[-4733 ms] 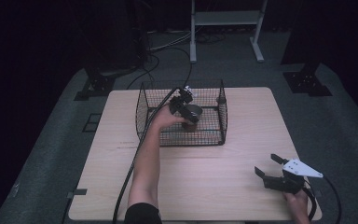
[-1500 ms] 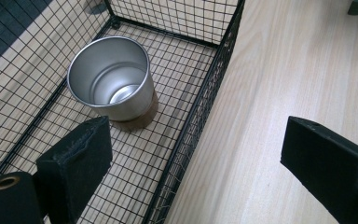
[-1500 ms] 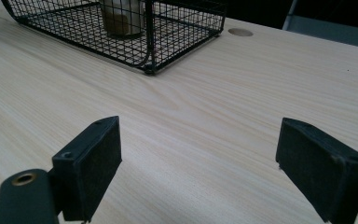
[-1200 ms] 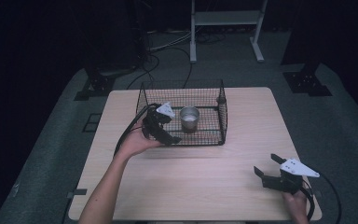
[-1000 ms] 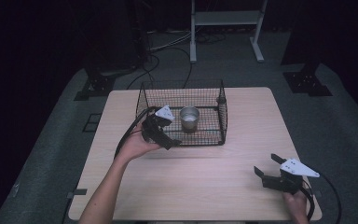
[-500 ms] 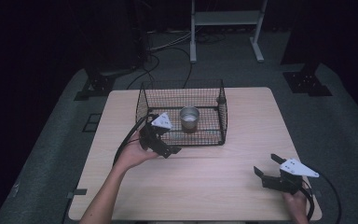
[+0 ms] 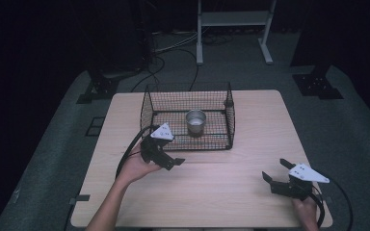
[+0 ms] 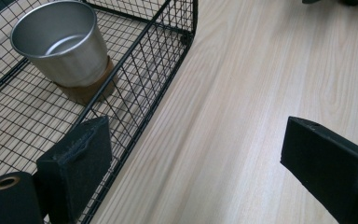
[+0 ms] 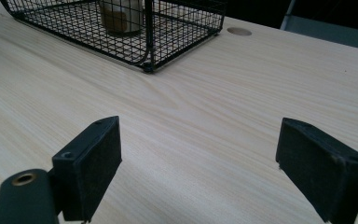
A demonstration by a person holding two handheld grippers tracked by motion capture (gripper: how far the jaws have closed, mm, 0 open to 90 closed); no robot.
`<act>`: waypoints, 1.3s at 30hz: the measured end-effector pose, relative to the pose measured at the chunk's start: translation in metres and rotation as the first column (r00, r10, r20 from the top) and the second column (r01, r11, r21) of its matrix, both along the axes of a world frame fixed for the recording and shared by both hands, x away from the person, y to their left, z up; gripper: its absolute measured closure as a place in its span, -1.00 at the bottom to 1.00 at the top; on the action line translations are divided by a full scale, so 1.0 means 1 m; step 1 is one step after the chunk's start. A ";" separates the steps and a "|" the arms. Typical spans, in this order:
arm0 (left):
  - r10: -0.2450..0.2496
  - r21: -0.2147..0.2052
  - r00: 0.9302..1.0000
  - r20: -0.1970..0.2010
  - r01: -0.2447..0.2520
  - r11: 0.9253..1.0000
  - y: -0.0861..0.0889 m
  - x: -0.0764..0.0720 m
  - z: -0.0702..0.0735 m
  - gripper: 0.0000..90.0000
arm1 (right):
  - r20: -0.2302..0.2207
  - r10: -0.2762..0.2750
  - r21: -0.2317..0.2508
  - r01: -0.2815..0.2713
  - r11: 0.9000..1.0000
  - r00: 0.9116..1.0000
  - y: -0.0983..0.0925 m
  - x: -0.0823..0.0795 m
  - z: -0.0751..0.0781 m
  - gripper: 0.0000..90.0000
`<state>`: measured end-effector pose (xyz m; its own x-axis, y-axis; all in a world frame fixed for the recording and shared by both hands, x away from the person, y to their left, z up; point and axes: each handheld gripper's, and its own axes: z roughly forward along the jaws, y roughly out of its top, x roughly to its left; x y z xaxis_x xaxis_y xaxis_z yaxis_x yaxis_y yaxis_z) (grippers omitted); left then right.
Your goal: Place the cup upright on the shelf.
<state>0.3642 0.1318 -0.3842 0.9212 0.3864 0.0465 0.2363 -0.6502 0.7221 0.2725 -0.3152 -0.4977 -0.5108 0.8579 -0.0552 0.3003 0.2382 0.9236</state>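
A metal cup [image 8: 58, 44] stood upright, mouth up, in a wire basket [image 7: 229, 103]; its brown base was revealed in the left gripper view. Both grippers' fingers [image 8: 77, 170] were spread, empty, over the desk [image 7: 221, 192].

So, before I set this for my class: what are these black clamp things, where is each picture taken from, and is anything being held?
No robot here: a person holds a hand-operated clamp in each hand. The high view looks down on a wooden table. The left gripper sits by the near left corner of a black wire basket; the right gripper hovers near the table's near right corner. The other two pictures come from cameras riding on the grippers, looking along their black jaws. Inside the basket stands a metal cup; the left gripper view shows it resting on a brown round base. Both grippers are open and hold nothing.
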 end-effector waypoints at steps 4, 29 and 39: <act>0.006 -0.011 1.000 0.005 -0.006 1.000 0.004 -0.005 -0.003 -0.83 | 0.001 0.000 -0.001 0.000 1.000 1.000 0.000 0.000 0.000 -0.70; 0.076 -0.087 0.996 0.035 -0.073 0.994 0.037 -0.044 -0.028 -0.83 | -0.002 -0.002 -0.012 0.002 1.000 1.000 0.001 0.000 0.000 -0.70; 0.111 -0.154 0.992 0.058 -0.101 0.983 0.049 -0.064 -0.032 -0.83 | -0.002 -0.003 -0.012 0.003 1.000 1.000 0.001 0.000 0.000 -0.70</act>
